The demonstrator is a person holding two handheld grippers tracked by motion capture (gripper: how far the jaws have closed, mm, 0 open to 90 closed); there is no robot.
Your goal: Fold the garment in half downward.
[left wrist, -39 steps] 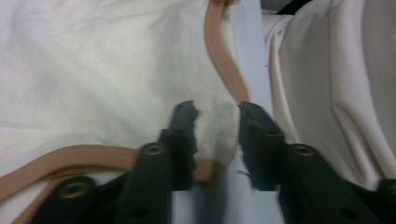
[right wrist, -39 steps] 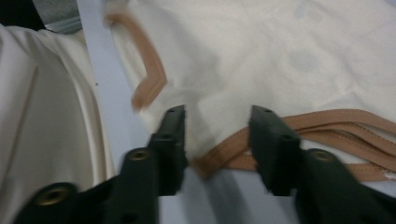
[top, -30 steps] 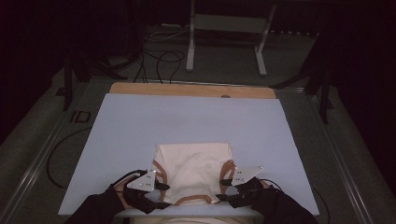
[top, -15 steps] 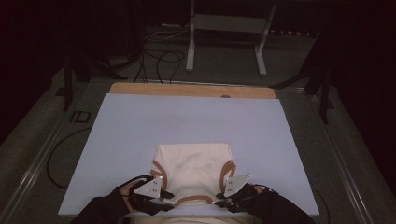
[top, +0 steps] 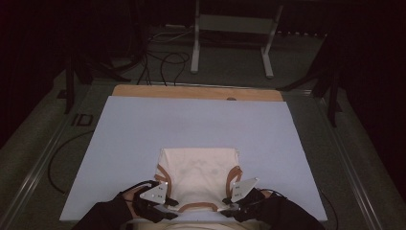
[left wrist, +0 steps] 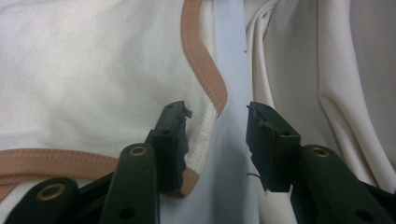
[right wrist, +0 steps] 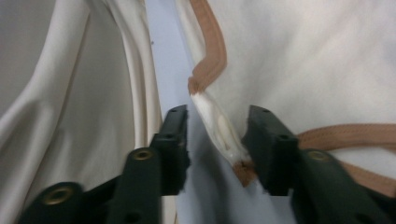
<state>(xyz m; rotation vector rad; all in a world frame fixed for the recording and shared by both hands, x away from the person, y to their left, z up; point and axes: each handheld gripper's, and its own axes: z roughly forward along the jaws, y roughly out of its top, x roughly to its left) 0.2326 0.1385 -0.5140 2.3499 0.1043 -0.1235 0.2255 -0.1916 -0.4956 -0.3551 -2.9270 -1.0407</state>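
Note:
A cream garment point(top: 198, 170) with tan trim lies flat on the light blue table cover point(top: 143, 129), near the front edge. My left gripper point(top: 166, 207) is at its near left corner and my right gripper point(top: 229, 205) at its near right corner. In the left gripper view the left gripper point(left wrist: 217, 109) stands open, its jaws just opened further, with the ribbed white corner hem point(left wrist: 204, 135) lying against one jaw. In the right gripper view the right gripper point(right wrist: 217, 109) is open too, its jaws just opened further, and the folded corner point(right wrist: 217, 128) stands loose between them.
A wooden strip point(top: 196, 92) runs along the table's far edge. Beyond it stand a metal frame point(top: 230, 43) and loose cables point(top: 163, 62) on the floor. More cream cloth point(left wrist: 327, 84) hangs in folds past the table's near edge.
Both grippers have shifted slightly inward to the garment's near corners. The garment itself lies as before.

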